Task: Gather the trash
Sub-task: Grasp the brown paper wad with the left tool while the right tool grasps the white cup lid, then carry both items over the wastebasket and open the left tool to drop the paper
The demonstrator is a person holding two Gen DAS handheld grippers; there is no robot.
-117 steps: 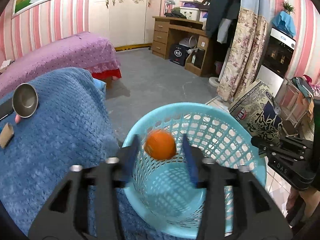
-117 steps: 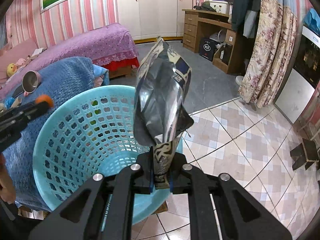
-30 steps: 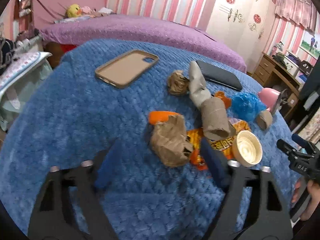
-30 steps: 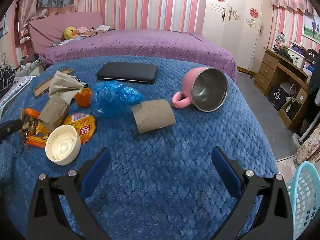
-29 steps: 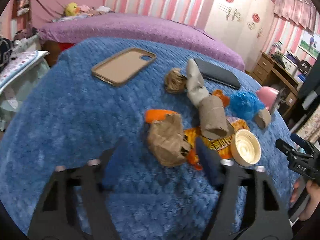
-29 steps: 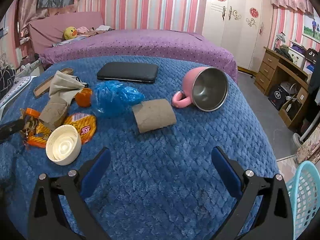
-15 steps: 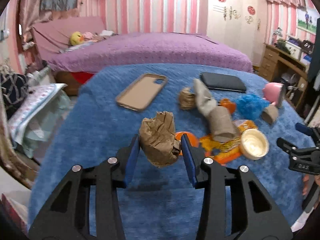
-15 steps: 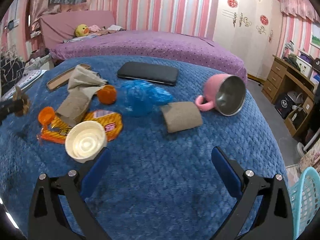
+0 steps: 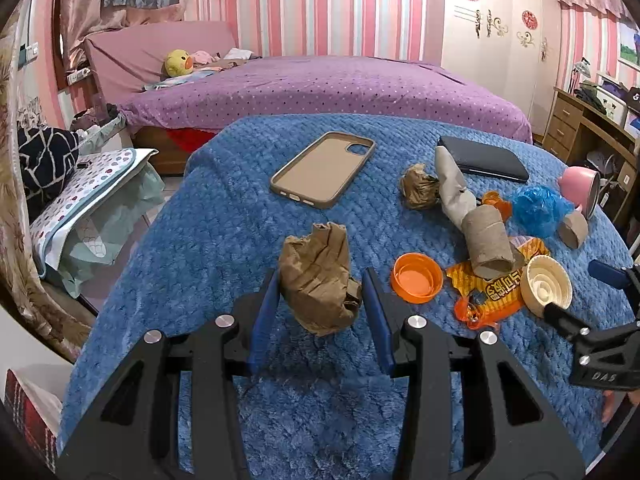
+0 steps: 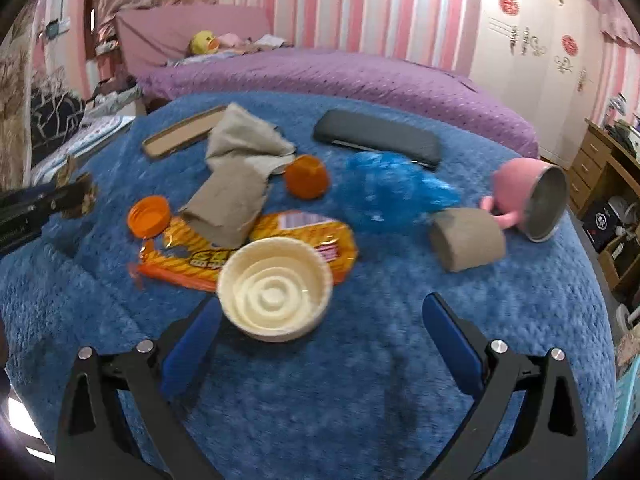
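My left gripper [image 9: 321, 292] is shut on a crumpled brown paper bag [image 9: 314, 264], held just above the blue blanket [image 9: 224, 240]. It also shows at the left edge of the right wrist view, left gripper [image 10: 60, 200]. My right gripper [image 10: 320, 308] is open, low over the blanket, with a cream lid [image 10: 276, 294] just ahead of its left finger. Behind the lid lie an orange snack wrapper [image 10: 192, 260], an orange cap [image 10: 148, 216], a flattened cardboard tube [image 10: 228, 204], a blue plastic bag [image 10: 396, 192] and a second tube [image 10: 466, 238].
A tan phone case [image 9: 324, 168], a black case [image 9: 480, 158] and a tipped pink mug [image 10: 528, 196] also lie on the blanket. A small paper ball [image 9: 418, 188] sits by the tube. A purple bed [image 9: 320, 84] stands behind. A sliver of the blue basket [image 10: 628, 392] shows at far right.
My left gripper closed on the brown paper bag and lifted it off the blanket. My right gripper slid left and closer, so the cream lid now sits by its left finger.
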